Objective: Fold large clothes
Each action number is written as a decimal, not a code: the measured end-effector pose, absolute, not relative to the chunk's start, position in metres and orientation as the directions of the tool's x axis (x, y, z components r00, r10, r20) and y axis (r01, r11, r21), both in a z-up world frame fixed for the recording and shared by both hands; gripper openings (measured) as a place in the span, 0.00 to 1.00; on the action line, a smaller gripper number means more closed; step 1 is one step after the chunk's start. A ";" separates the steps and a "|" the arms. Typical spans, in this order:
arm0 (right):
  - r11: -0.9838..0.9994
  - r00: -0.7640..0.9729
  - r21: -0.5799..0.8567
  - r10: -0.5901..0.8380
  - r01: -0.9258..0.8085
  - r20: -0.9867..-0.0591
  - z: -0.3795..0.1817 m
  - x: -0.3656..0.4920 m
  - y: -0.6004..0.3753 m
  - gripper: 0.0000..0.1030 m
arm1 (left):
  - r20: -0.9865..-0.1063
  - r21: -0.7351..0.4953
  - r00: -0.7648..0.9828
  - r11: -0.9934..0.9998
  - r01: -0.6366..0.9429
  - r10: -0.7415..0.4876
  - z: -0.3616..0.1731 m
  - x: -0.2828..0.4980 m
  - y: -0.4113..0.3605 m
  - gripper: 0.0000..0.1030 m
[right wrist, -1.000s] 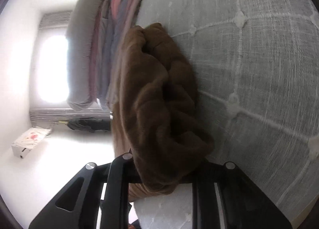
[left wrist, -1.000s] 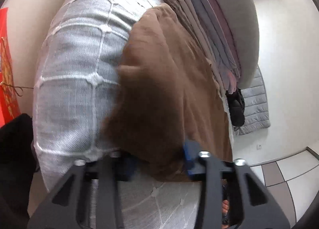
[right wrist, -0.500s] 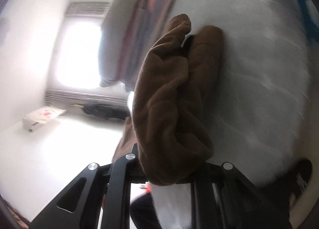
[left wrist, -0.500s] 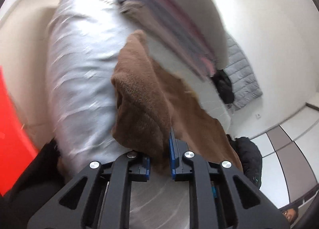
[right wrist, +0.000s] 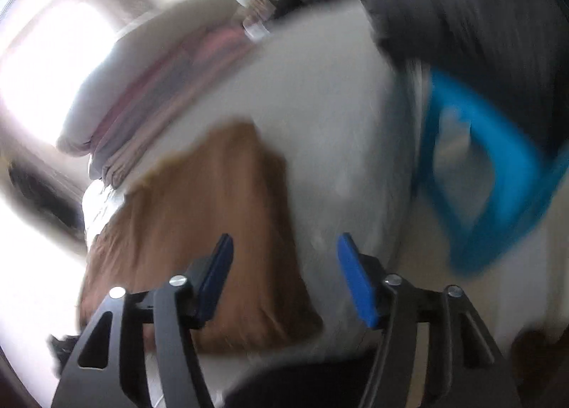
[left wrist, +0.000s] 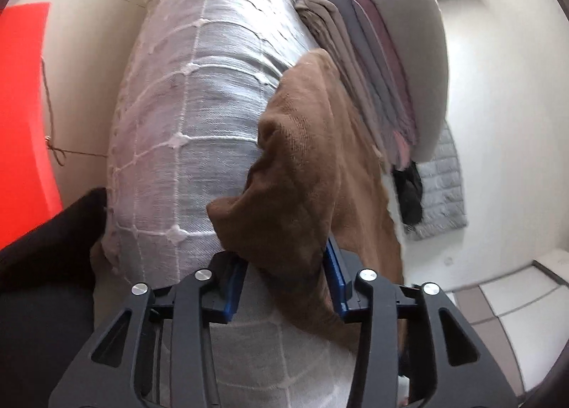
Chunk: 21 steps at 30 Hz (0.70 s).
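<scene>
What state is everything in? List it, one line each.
Left tongs, jaws just opened, brown garment still between them.
Right tongs, jaws just opened, empty.
Brown garment, partly folded, lying on bedspread.
Clothes stack, folded, piled.

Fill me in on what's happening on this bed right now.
A person holding a hand-held gripper in each hand is folding a brown fleecy garment on a bed with a grey-white checked cover. The left hand-held gripper has a bunched fold of the garment between its blue pads, and its jaws have just been opening. The right hand-held gripper has also just opened and has nothing between its jaws; the garment lies below it. A stack of folded clothes sits beside the garment.
</scene>
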State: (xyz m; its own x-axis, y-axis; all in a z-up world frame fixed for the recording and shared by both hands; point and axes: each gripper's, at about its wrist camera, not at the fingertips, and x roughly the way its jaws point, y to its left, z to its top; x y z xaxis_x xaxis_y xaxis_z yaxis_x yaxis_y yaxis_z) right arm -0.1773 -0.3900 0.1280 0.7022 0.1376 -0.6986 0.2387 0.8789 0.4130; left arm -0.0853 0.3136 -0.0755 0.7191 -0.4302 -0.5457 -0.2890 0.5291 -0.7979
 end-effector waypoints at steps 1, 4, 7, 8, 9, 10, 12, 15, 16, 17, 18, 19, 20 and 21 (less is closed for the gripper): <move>0.918 0.714 0.356 0.130 0.175 -0.687 0.141 -0.168 -0.367 0.65 | -0.553 -0.789 0.724 0.537 -0.297 -0.412 -0.075 -0.084 0.311 0.42; 0.979 0.698 0.203 0.158 -0.019 -0.699 0.146 -0.134 -0.281 0.66 | -0.549 -0.794 0.746 0.513 -0.326 -0.377 -0.074 -0.076 0.305 0.49; 0.984 0.655 0.101 0.172 -0.146 -0.736 0.122 -0.100 -0.205 0.66 | -0.549 -0.802 0.751 0.482 -0.352 -0.366 -0.073 -0.074 0.304 0.51; 0.981 0.632 0.097 0.182 -0.167 -0.754 0.109 -0.090 -0.186 0.66 | -0.546 -0.807 0.754 0.471 -0.355 -0.366 -0.072 -0.078 0.305 0.51; 0.981 0.613 0.092 0.178 -0.169 -0.770 0.096 -0.080 -0.170 0.66 | -0.546 -0.807 0.753 0.471 -0.356 -0.367 -0.071 -0.081 0.306 0.51; 0.984 0.572 0.065 0.151 -0.167 -0.807 0.074 -0.072 -0.155 0.66 | -0.551 -0.803 0.751 0.475 -0.359 -0.365 -0.071 -0.086 0.308 0.51; 0.986 0.503 0.010 0.093 -0.166 -0.860 0.034 -0.061 -0.135 0.71 | -0.564 -0.792 0.753 0.478 -0.379 -0.337 -0.072 -0.097 0.312 0.59; 0.987 0.573 -0.024 0.072 -0.159 -0.817 0.031 -0.073 -0.132 0.71 | -0.554 -0.805 0.759 0.451 -0.385 -0.343 -0.081 -0.100 0.318 0.63; 0.987 0.558 -0.005 0.086 -0.159 -0.826 0.033 -0.073 -0.136 0.71 | -0.546 -0.813 0.763 0.441 -0.381 -0.347 -0.082 -0.097 0.319 0.63; 0.987 0.552 0.005 0.094 -0.162 -0.828 0.033 -0.074 -0.137 0.71 | -0.533 -0.819 0.771 0.438 -0.370 -0.347 -0.082 -0.093 0.318 0.64; 0.987 0.553 0.009 0.099 -0.163 -0.828 0.037 -0.074 -0.135 0.71 | -0.524 -0.824 0.778 0.437 -0.360 -0.347 -0.082 -0.089 0.317 0.64; 0.987 0.558 0.006 0.097 -0.163 -0.824 0.038 -0.079 -0.133 0.71 | -0.517 -0.829 0.783 0.433 -0.355 -0.346 -0.081 -0.085 0.317 0.64; 0.987 0.564 -0.002 0.091 -0.162 -0.820 0.040 -0.083 -0.132 0.71 | -0.508 -0.835 0.791 0.422 -0.354 -0.342 -0.082 -0.080 0.317 0.64; 0.987 0.565 -0.003 0.088 -0.159 -0.821 0.042 -0.082 -0.130 0.71 | -0.500 -0.842 0.797 0.406 -0.356 -0.338 -0.082 -0.076 0.318 0.64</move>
